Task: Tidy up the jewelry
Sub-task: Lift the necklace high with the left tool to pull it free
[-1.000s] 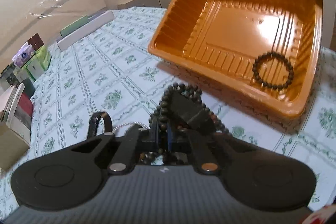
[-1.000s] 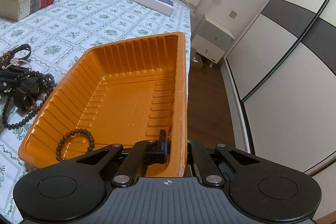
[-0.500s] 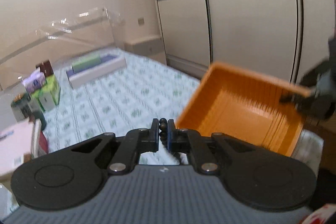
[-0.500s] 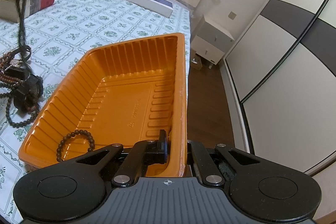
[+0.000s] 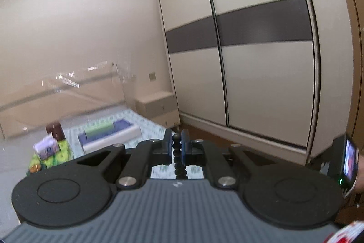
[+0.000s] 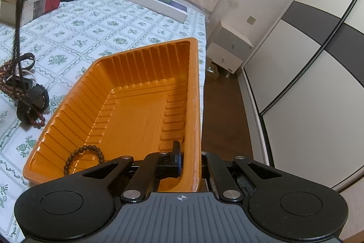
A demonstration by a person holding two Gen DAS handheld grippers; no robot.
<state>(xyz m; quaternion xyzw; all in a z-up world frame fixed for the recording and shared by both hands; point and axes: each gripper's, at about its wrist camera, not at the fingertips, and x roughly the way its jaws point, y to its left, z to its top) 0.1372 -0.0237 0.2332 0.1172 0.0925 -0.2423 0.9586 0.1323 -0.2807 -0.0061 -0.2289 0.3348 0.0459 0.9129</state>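
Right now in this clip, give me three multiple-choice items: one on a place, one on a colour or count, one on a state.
1. Where is the small bead bracelet?
A. inside the orange tray
B. on the tablecloth
C. on the white box

2. How many bracelets lie in the orange tray?
A. none
B. one
C. three

3. What is the left gripper doing?
A. standing open, nothing between its fingers
B. shut on a bead strand
C. shut on the tray's rim

Key: 1 A, it lies in the tray's near corner. 2 B, only one ring of beads shows there. 3 B, the dark bead strand is pinched between its fingers.
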